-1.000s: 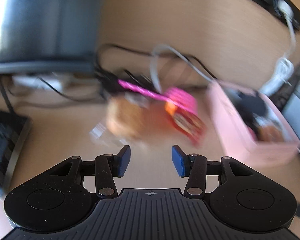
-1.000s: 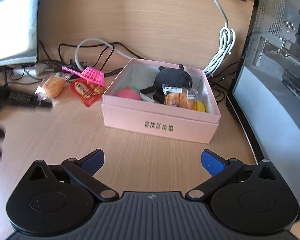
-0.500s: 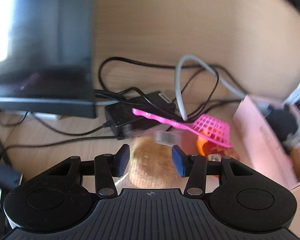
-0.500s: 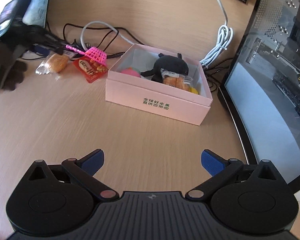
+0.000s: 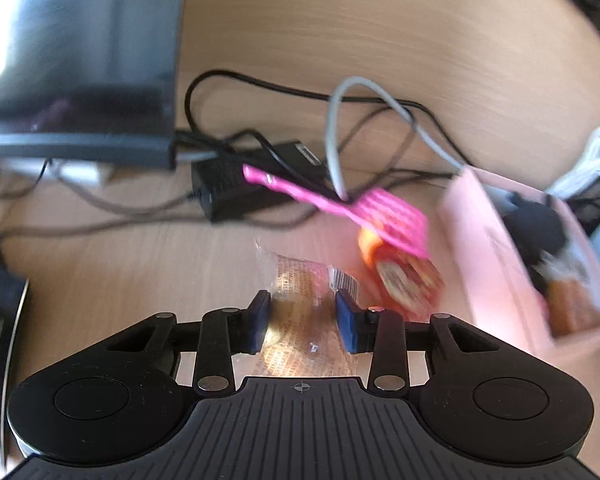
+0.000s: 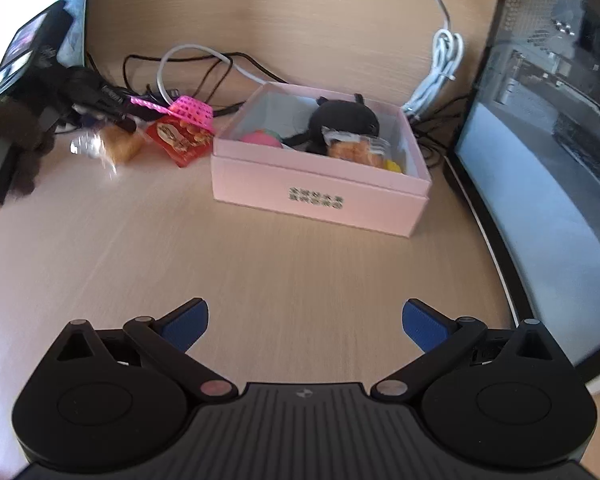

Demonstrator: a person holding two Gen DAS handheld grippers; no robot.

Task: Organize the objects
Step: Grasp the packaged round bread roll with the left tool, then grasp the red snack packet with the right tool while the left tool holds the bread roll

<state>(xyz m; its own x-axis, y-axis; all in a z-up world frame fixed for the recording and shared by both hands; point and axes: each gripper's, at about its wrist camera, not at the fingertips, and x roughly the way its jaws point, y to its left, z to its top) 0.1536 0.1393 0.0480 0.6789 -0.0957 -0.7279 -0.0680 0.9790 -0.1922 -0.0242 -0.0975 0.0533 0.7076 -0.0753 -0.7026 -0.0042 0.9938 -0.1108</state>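
Left of the pink box (image 6: 320,196), the left gripper (image 5: 304,320) tilts down over a wrapped bun (image 5: 300,300), its jaws closing with the bun between them. Nearer, the right gripper (image 6: 305,322) hangs angled over bare desk (image 6: 260,264), jaws wide apart and empty.

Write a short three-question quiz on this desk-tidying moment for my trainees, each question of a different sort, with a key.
1. True or false: the pink box is empty.
2. What lies between the fingers of the left gripper? A) the pink fly swatter B) the wrapped bread C) the red snack packet
3. Fill in: the right gripper is ____ and holds nothing.

Key
1. False: a black plush toy, a bread pack and a pink ball lie in it.
2. B; the jaws are closing on it.
3. open
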